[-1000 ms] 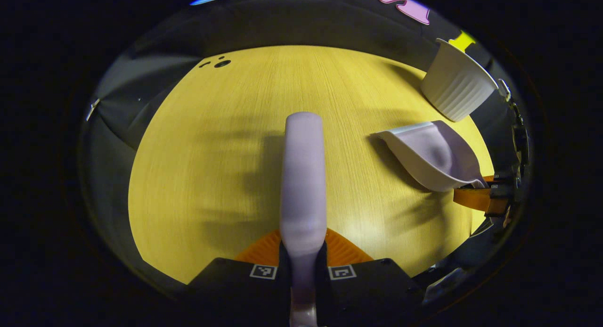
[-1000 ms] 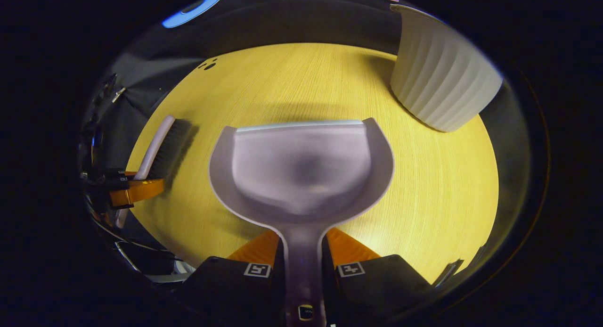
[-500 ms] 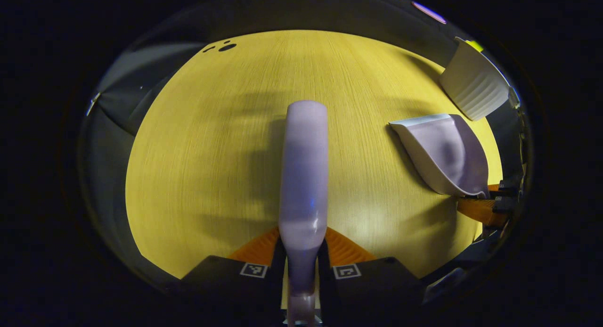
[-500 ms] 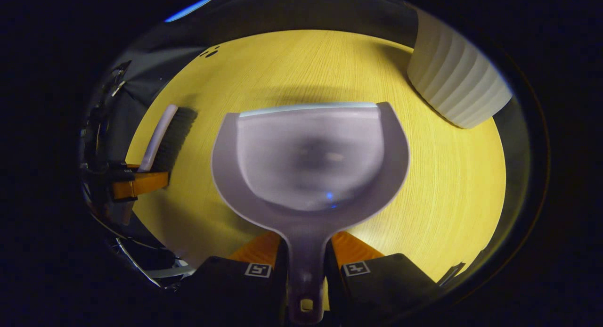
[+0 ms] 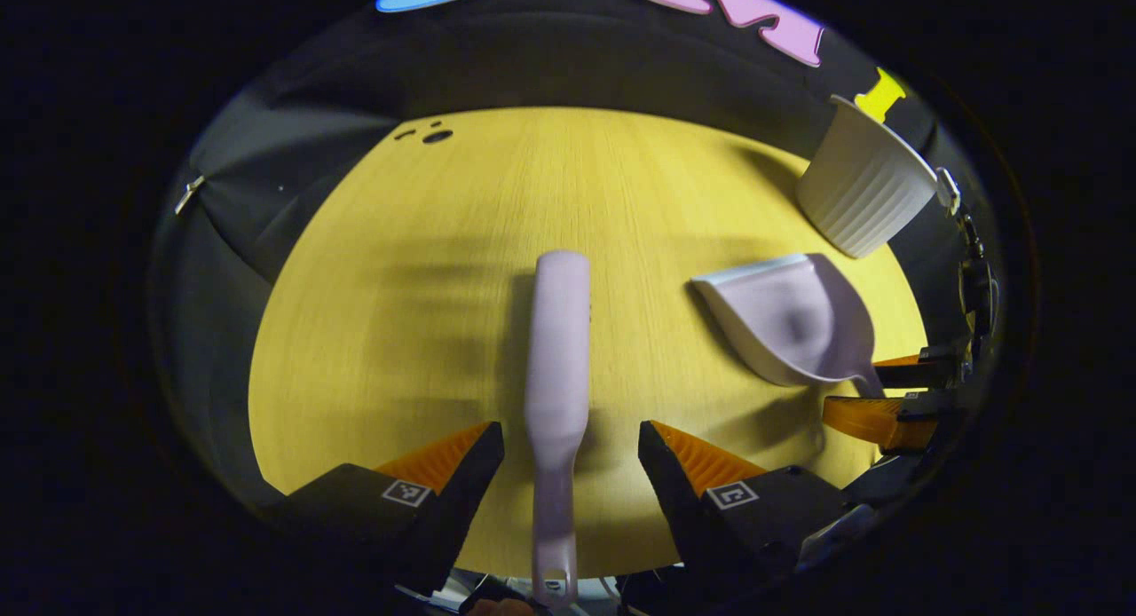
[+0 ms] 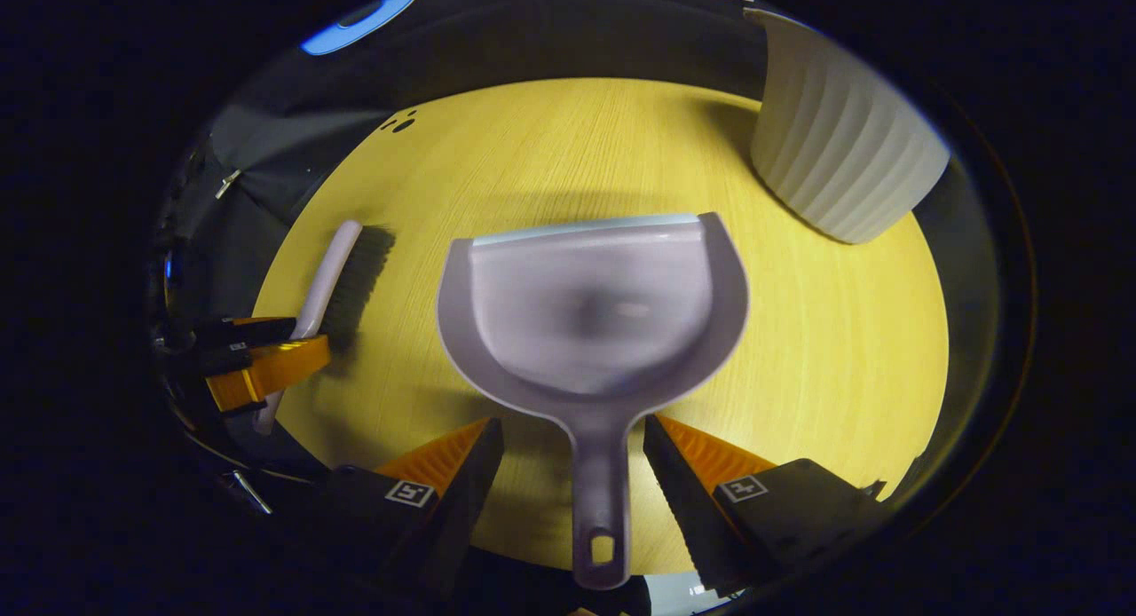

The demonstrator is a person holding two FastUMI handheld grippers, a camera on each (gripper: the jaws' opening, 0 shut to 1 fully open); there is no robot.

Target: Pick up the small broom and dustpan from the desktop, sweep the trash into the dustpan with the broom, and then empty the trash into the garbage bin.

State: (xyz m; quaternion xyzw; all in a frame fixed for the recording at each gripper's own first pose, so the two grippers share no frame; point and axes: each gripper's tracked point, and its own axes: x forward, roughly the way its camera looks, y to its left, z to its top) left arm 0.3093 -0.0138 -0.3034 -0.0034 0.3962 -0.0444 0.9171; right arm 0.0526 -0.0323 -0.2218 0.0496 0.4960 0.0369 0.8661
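While pale lilac plastic broom (image 5: 557, 394) lies on yellow wooden bench (image 5: 408, 332), left claw (image 5: 568, 461) gapes apart around handle; right claw (image 6: 572, 461) likewise spread around lilac plastic dustpan (image 6: 590, 319) handle.

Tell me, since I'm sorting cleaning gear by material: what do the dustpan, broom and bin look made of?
Dustpan: likely moulded plastic, smooth pale surface with soft sheen. Broom: matching glossy plastic back; dark bristles, probably synthetic. Bin: pale, matte, ribbed wall, probably plastic too.
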